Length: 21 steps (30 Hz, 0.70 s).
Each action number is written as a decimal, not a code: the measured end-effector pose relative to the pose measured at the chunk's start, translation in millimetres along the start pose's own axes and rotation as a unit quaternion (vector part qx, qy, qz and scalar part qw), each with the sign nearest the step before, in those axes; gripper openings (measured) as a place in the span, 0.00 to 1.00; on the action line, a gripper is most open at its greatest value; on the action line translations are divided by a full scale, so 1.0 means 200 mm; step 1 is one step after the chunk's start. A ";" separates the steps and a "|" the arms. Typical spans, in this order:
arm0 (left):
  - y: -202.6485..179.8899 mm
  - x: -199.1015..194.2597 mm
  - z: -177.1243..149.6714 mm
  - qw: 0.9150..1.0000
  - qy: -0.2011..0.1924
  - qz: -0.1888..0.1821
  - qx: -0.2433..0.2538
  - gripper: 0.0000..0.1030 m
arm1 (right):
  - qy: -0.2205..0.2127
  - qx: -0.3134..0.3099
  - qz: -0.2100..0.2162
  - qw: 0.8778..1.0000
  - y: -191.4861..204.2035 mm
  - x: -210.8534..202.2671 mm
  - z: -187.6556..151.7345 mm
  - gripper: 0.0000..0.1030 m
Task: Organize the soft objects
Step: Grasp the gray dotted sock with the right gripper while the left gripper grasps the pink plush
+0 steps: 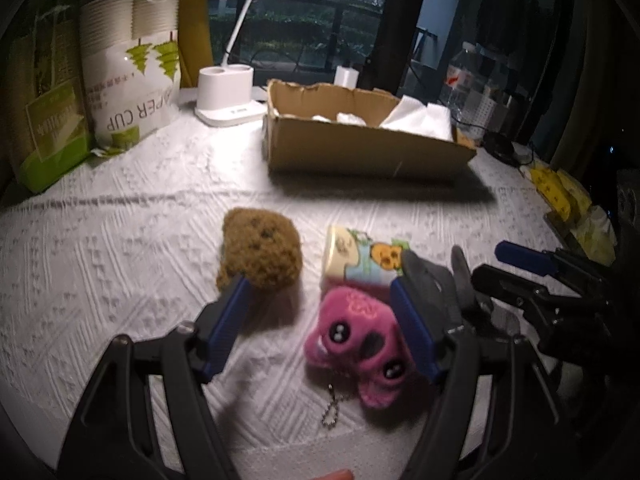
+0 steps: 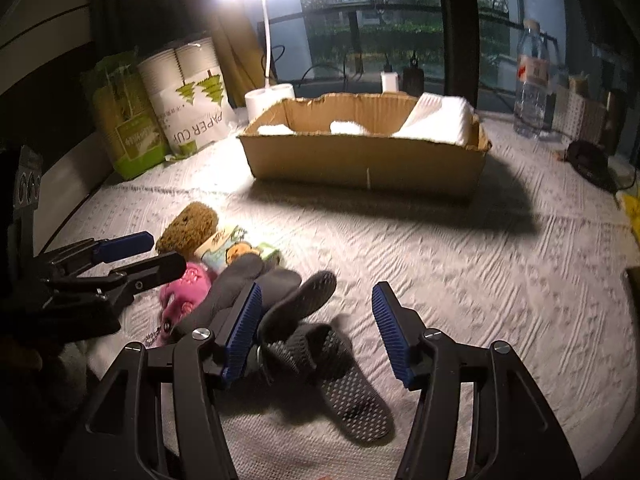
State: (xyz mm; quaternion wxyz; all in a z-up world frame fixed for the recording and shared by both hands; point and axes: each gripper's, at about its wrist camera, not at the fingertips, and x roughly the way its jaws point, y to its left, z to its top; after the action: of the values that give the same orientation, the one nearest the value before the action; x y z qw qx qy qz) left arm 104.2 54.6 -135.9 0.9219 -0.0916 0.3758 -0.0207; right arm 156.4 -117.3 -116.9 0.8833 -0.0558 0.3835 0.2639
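Note:
A brown plush toy, a pink plush toy with a ball chain and a printed tissue pack lie on the white textured cloth. Dark grey socks lie to their right. My left gripper is open and empty, hovering over the two plush toys. My right gripper is open and empty, just above the socks. An open cardboard box stands behind, with white soft things inside.
A paper cup pack and a green pack stand at the back left. A white desk lamp stands behind the box. A water bottle and clutter line the right edge.

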 end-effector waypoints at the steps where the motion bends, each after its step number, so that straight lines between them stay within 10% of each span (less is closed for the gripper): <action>1: 0.00 0.00 0.00 1.000 0.001 -0.001 0.000 0.71 | 0.004 0.002 0.001 1.000 0.00 0.01 -0.01 0.59; 11: -0.05 0.00 -0.07 1.000 0.021 -0.016 0.015 0.71 | 0.052 0.001 0.040 0.998 0.02 0.09 -0.09 0.57; 16: -0.09 0.01 -0.08 0.999 0.028 -0.017 0.023 0.71 | 0.037 -0.018 0.046 0.998 0.04 0.04 -0.09 0.22; 21: -0.13 0.02 -0.07 0.999 0.027 -0.015 0.027 0.71 | 0.017 -0.006 0.036 0.999 -0.03 -0.02 -0.08 0.21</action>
State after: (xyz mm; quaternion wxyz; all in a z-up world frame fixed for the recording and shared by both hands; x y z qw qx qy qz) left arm 97.8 27.3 -143.6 0.9132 -0.0715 0.3983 -0.0477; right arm 147.2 -127.9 -125.3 0.8664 -0.0516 0.3987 0.2964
